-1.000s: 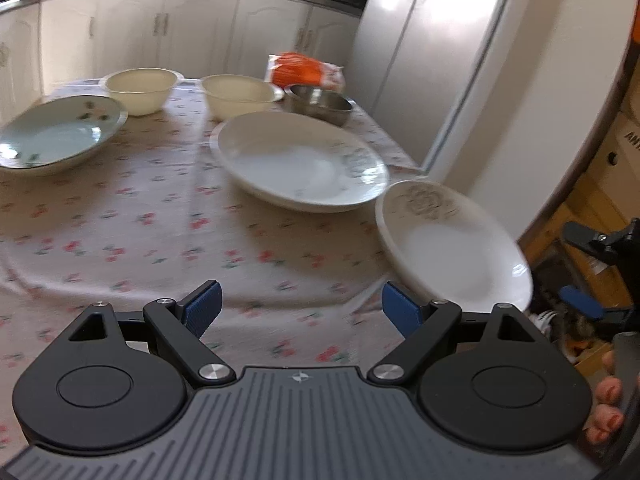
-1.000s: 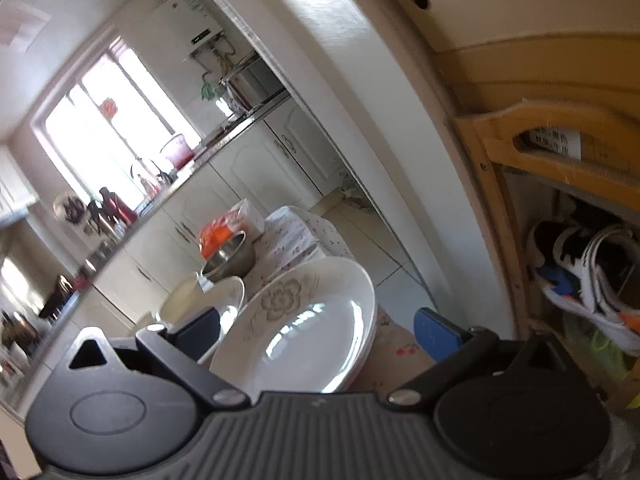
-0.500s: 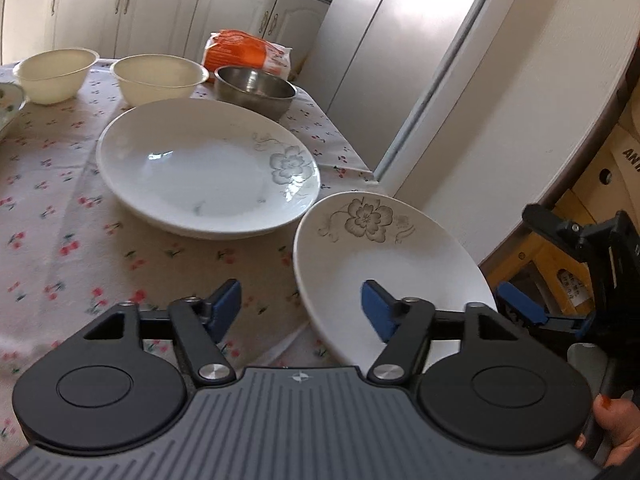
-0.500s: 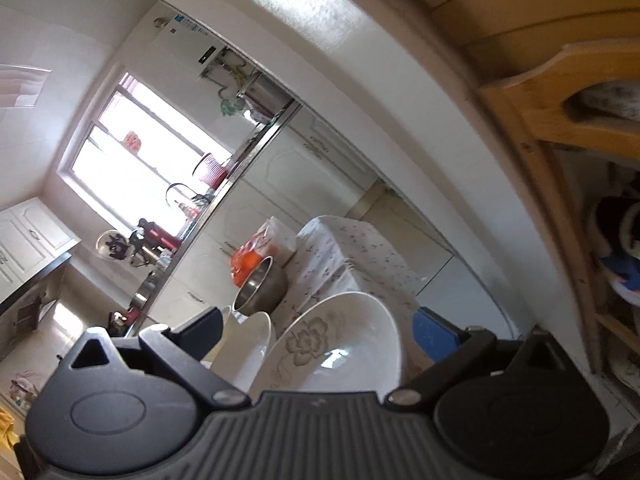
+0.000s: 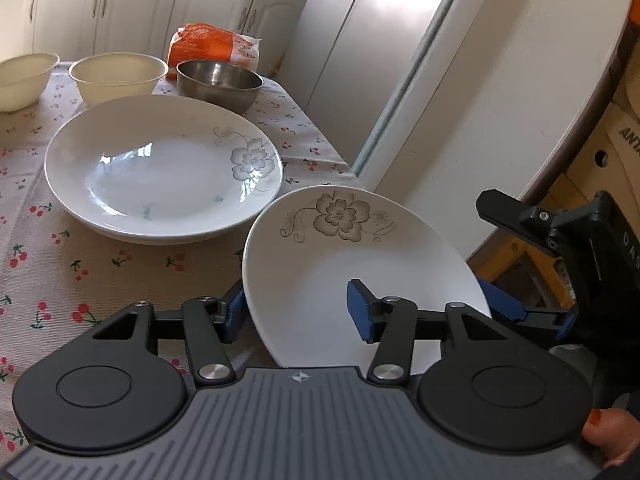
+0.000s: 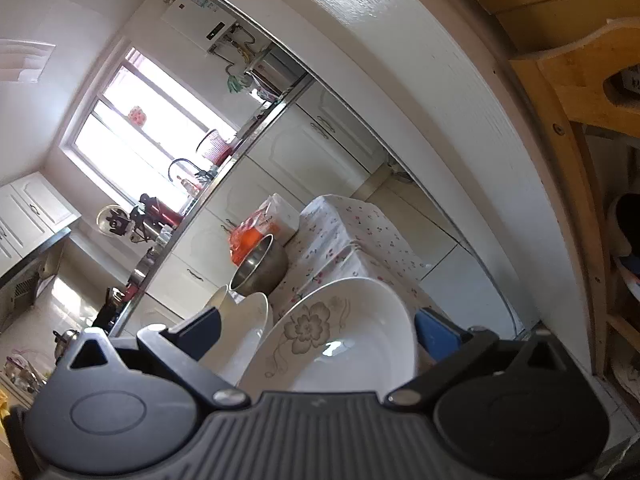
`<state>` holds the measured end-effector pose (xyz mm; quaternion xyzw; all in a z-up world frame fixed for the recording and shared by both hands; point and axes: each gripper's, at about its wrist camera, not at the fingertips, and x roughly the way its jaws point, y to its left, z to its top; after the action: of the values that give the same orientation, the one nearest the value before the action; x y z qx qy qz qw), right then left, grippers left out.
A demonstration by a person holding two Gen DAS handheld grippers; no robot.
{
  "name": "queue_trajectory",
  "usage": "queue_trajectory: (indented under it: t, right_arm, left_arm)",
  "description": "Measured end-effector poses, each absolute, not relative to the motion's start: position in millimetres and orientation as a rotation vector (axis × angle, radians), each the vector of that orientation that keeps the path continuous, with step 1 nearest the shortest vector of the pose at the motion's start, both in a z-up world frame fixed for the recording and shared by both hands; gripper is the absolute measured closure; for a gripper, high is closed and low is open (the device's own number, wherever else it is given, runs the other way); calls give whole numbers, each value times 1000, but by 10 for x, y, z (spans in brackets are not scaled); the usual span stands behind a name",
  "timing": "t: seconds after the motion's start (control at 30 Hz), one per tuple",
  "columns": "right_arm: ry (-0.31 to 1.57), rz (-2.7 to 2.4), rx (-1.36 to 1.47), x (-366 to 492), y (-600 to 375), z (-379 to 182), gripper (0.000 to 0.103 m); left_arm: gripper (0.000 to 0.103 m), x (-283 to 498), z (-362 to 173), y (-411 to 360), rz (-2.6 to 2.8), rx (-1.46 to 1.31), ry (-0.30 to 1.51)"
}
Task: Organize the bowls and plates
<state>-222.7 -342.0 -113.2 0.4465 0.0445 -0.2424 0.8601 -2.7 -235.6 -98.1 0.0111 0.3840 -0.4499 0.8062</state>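
Left wrist: cherry-print tablecloth (image 5: pixel 100 256), fridge (image 5: pixel 360 40) behind; left hand-held gripper (image 5: pixel 298 312) closing around small plate (image 5: pixel 352 248).

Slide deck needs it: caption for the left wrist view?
Left gripper closing over the rim of a flower-print plate at the table's edge, the open right gripper alongside.

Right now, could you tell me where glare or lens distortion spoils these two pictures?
Left wrist view: sharp, with window glare on the big plate; the wall edge bows. Right wrist view: the window is blown out, the scene tilted, and the door frame curves strongly.
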Motion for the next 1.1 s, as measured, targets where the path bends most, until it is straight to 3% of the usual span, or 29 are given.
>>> queue_trajectory:
  t: [0.47, 1.1]
  right_arm:
    - [158, -485, 897, -2194, -2956, -1057, 0]
    - [290, -275, 862, -1225, -2151, -850, 0]
  left_arm:
    - [45, -10, -876, -1877, -918, -19, 850]
    - [40, 309, -626, -249, -674, -148, 797]
